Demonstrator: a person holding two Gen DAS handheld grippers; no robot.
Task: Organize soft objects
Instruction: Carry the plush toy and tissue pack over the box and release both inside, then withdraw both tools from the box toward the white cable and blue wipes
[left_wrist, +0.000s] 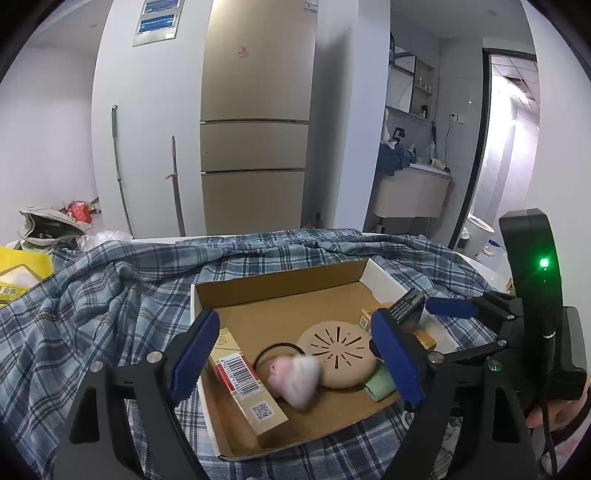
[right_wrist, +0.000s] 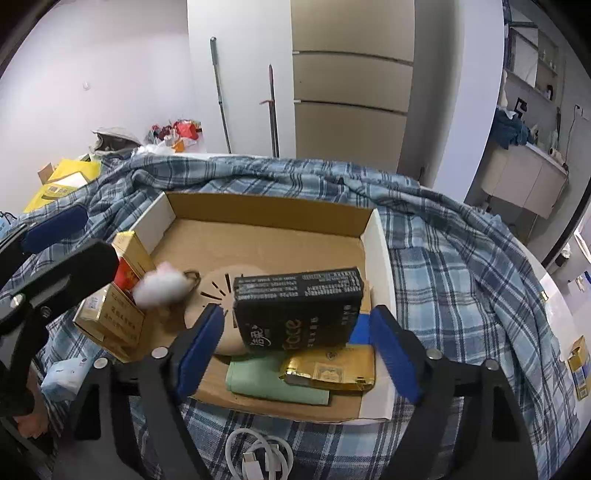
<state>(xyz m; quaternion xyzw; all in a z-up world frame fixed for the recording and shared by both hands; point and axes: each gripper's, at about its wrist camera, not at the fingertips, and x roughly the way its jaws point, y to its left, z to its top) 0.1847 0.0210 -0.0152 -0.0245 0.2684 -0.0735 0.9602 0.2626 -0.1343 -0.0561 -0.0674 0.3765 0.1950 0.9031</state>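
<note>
A shallow cardboard box (left_wrist: 280, 288) (right_wrist: 266, 206) lies on a plaid cloth. In it, a blurred pink-and-white plush toy (left_wrist: 295, 376) (right_wrist: 160, 286) sits by a tan round vented pad (left_wrist: 338, 349) (right_wrist: 218, 288), a black hair tie (left_wrist: 275, 349) and a gold carton (left_wrist: 245, 398) (right_wrist: 114, 314). A black packet (right_wrist: 299, 306) (left_wrist: 408, 306), a gold foil pack (right_wrist: 328, 369) and a green cloth (right_wrist: 273, 382) (left_wrist: 378, 384) lie at the near right. My left gripper (left_wrist: 295, 354) is open above the plush, not touching it. My right gripper (right_wrist: 299, 350) is open, with the black packet standing between its fingers.
The blue plaid cloth (left_wrist: 110, 295) (right_wrist: 461, 258) covers the table. A white cable (right_wrist: 258, 458) lies in front of the box. A yellow bag (left_wrist: 18, 273) (right_wrist: 62, 181) sits at the left. A small yellow box (right_wrist: 578, 365) lies at the right. A fridge (left_wrist: 255, 118) stands behind.
</note>
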